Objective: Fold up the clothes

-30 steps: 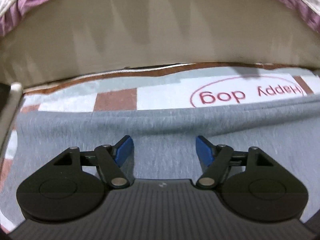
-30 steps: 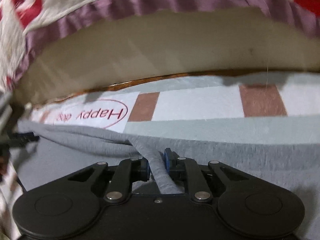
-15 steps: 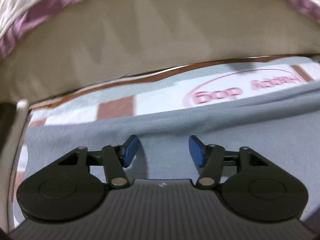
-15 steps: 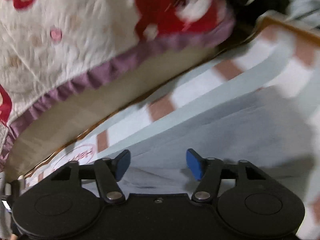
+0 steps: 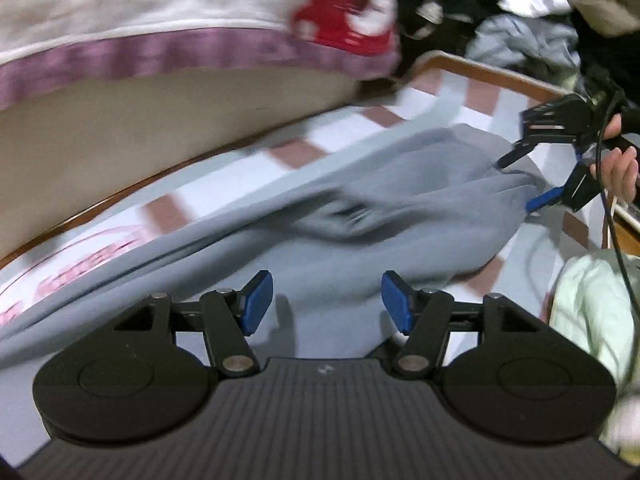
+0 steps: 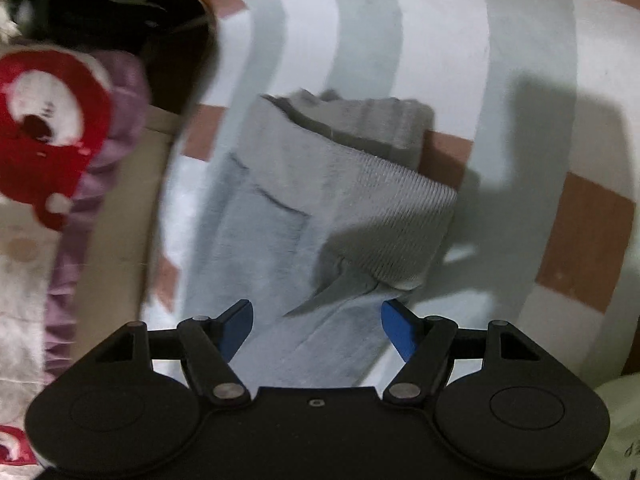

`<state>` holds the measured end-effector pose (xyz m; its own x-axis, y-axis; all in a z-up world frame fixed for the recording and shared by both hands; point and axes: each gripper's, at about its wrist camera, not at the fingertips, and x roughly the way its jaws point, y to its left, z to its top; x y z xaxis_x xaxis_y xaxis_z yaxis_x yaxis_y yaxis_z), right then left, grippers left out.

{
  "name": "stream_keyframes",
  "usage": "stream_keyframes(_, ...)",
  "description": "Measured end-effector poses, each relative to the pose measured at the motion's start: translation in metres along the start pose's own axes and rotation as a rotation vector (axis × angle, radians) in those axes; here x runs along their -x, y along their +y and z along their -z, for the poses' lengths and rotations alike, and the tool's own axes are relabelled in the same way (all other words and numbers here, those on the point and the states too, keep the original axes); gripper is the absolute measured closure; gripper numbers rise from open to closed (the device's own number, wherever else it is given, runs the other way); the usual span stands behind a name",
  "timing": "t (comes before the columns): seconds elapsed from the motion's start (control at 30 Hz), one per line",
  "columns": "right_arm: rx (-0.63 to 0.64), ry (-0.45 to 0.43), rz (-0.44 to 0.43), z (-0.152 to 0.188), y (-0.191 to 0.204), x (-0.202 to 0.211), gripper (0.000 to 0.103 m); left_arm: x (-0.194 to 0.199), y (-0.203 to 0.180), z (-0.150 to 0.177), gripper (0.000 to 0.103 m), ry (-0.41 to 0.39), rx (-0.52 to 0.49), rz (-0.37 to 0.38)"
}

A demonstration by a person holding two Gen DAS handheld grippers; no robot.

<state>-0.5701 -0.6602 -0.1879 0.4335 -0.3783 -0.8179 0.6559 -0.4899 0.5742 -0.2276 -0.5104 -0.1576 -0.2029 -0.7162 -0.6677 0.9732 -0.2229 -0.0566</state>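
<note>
The left tongs [image 5: 327, 301] are held open over grey trousers [image 6: 304, 216], lying lengthwise on the striped mat [image 6: 520, 80], ribbed waistband folded over; the right tongs [image 6: 316, 326], jaws just spread, are seen empty.

I see my left gripper [image 5: 327, 300] jaws apart, nothing between them, having just opened slightly | grey garment [image 5: 400, 196] spread on striped mat [image 5: 436, 110] | right gripper [image 5: 520, 182] open at garment's far end, hand [image 5: 620, 170] holding it
</note>
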Motion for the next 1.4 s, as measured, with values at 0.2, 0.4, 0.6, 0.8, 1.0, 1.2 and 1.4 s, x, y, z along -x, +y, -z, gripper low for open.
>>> stream_keyframes(0.2, -0.002, -0.097, -0.039, 0.010, -0.004, 0.008, 0.072, -0.074, -0.052, -0.029, 0.063, 0.043, -0.191, -0.122)
stream_keyframes(0.4, 0.219, -0.143, -0.086, 0.008, 0.033, 0.012, 0.086, -0.102, -0.036, -0.062, 0.094, 0.071, -0.138, -0.190)
stream_keyframes(0.6, 0.318, -0.044, -0.029, -0.023, 0.056, -0.033, 0.082, -0.136, -0.022, -0.070, 0.094, 0.115, -0.111, -0.236)
stream_keyframes(0.8, 0.321, 0.059, -0.147, -0.039, 0.051, -0.029, 0.064, -0.144, 0.002, -0.077, 0.093, 0.102, 0.105, -0.219)
stream_keyframes(1.0, 0.177, 0.000, -0.357, -0.045, 0.019, -0.009, 0.060, -0.164, 0.003, -0.085, 0.091, 0.133, 0.125, -0.273)
stream_keyframes(1.2, 0.380, -0.167, -0.240, -0.025, 0.033, 0.020, 0.060, -0.170, 0.006, -0.094, 0.091, 0.179, 0.163, -0.281)
stream_keyframes(1.4, 0.413, -0.113, -0.266, 0.002, 0.040, 0.038, 0.044, -0.164, 0.016, -0.092, 0.089, 0.161, 0.211, -0.233)
